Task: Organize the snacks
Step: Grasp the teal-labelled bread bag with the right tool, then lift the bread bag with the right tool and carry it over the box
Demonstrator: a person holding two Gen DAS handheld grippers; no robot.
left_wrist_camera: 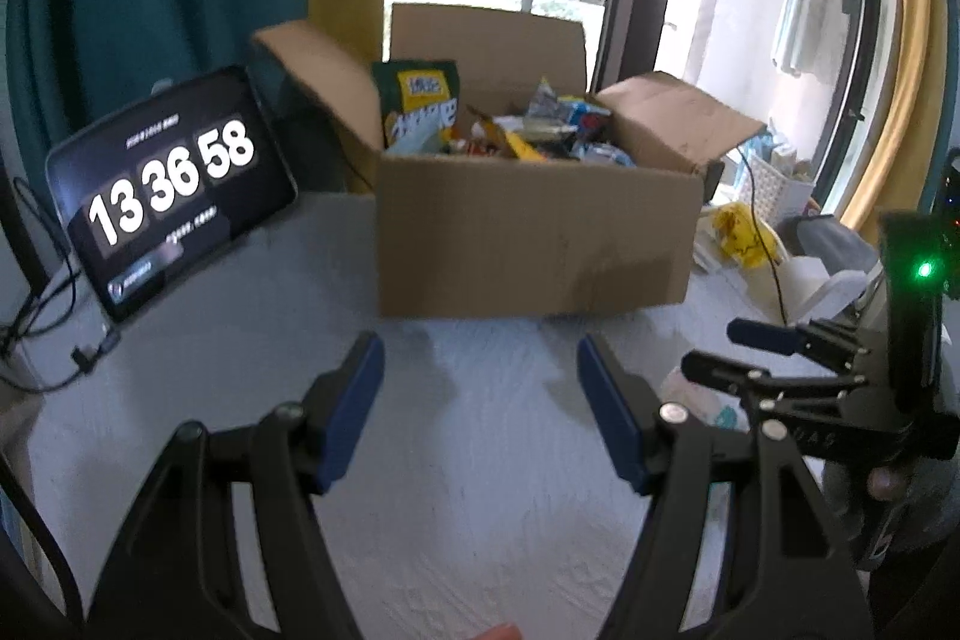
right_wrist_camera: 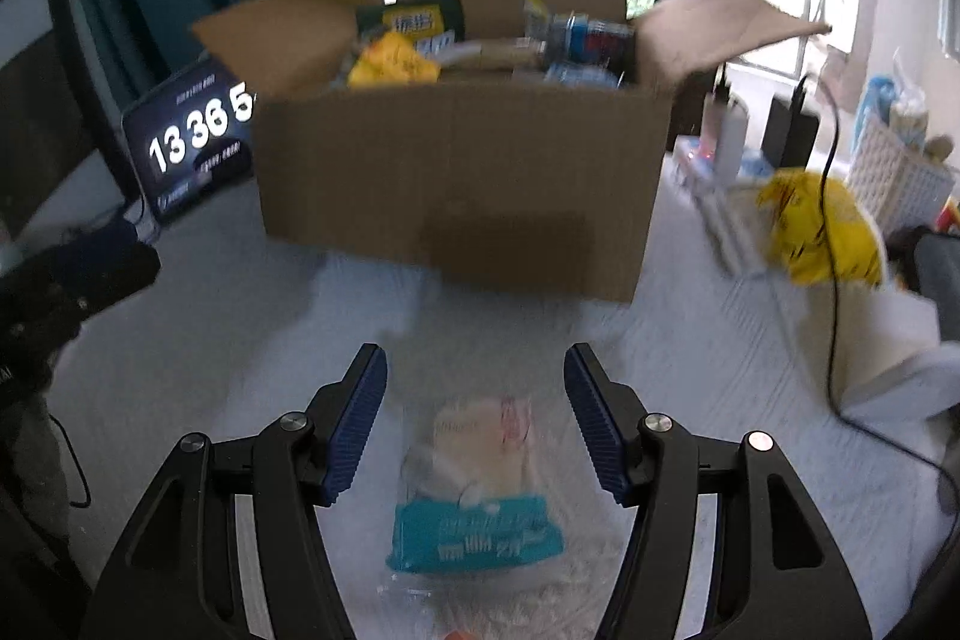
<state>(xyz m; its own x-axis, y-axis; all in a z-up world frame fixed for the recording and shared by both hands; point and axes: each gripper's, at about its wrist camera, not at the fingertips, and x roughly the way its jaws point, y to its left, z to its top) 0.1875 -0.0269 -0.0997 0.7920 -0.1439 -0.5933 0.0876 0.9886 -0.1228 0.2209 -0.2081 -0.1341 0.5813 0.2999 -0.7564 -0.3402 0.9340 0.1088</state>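
Spread wide, the right gripper (right_wrist_camera: 475, 418) hangs over a snack packet (right_wrist_camera: 477, 496) on the table (right_wrist_camera: 690, 370). Left gripper (left_wrist_camera: 480, 400) is spread too, empty. Behind stands an open box (left_wrist_camera: 534, 238) of snacks.

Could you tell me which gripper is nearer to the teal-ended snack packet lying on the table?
The right one. The right gripper is open directly above the snack packet, which lies between its fingers. The left gripper is open over bare table, off to the packet's left.

Black linkage arms, silver rivets, ribbed blue fingers (right_wrist_camera: 360, 424).
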